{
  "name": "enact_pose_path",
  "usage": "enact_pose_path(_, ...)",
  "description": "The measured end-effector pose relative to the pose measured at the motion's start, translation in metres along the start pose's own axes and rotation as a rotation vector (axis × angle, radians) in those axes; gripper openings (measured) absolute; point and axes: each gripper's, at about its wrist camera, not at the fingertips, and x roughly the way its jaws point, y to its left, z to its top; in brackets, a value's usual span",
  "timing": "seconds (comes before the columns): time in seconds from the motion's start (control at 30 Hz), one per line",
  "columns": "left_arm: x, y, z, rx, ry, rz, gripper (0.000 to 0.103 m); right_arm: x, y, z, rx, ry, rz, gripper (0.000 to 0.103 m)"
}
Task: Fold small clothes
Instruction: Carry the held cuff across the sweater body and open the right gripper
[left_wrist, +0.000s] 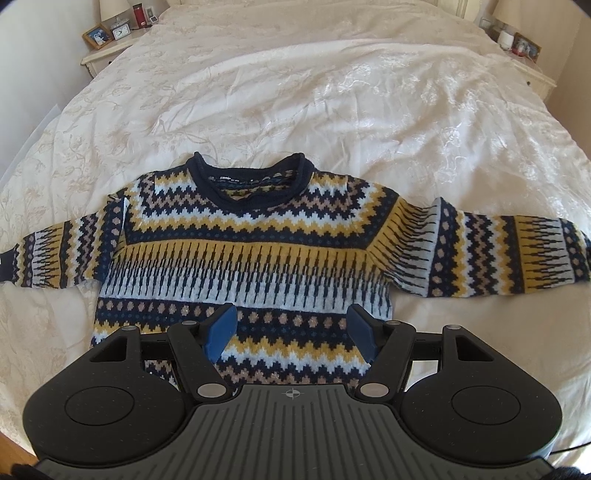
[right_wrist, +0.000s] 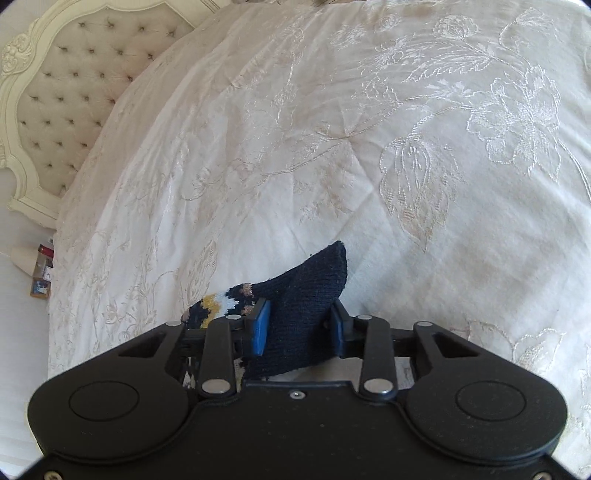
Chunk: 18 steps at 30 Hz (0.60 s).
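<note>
A patterned knit sweater (left_wrist: 251, 251) lies front-up and spread flat on the bed (left_wrist: 332, 103), collar (left_wrist: 251, 181) toward the headboard (right_wrist: 70, 85), both sleeves extended sideways and the hem nearest the left gripper (left_wrist: 291, 334). The left gripper hangs above the lower body panel with its jaws released and wide apart, holding nothing; whether the blue pads (left_wrist: 221, 334) touch the fabric cannot be told. The right gripper (right_wrist: 300, 326) has its jaws clenched on a navy ribbed cuff (right_wrist: 314, 295), which bunches and stands up between the pads, a short run of patterned sleeve trailing to one side; by its position this is judged to be the end of the right sleeve (left_wrist: 517, 254). Assessment of handling: the garment appears to be a thick, soft knit, light but bulky, with no stiffness of its own; it will drape and sag from any single grip point and stretch if pulled hard. The surface looks matte and grippy, so slipping from the pads is unlikely, though a shallow pinch on one layer may drag only that layer. The embroidered bedspread beneath is loose and creased and could be caught up with a low grasp. Recommended holds: the ribbed cuffs, shoulder seams and hem corners, where the knit is denser; the loose rolled collar is a poor hold.
</note>
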Motion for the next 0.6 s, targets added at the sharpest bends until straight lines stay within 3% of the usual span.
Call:
enact_pose_path(0.13, -0.003, 0.01, -0.002, -0.001, -0.013, 0.0, 0.064, -0.01, 0.016, -0.008, -0.014, -0.039, 0.002, 0.021)
enact_pose_path(0.33, -0.003, 0.04, -0.004, -0.017, -0.027, -0.005, 0.064, -0.028, 0.069, -0.023, -0.109, -0.061, 0.022, 0.02)
enact_pose_path(0.6, 0.009, 0.106, -0.009, -0.033, -0.026, -0.033, 0.064, -0.031, 0.18, -0.084, -0.214, -0.035, 0.128, 0.02)
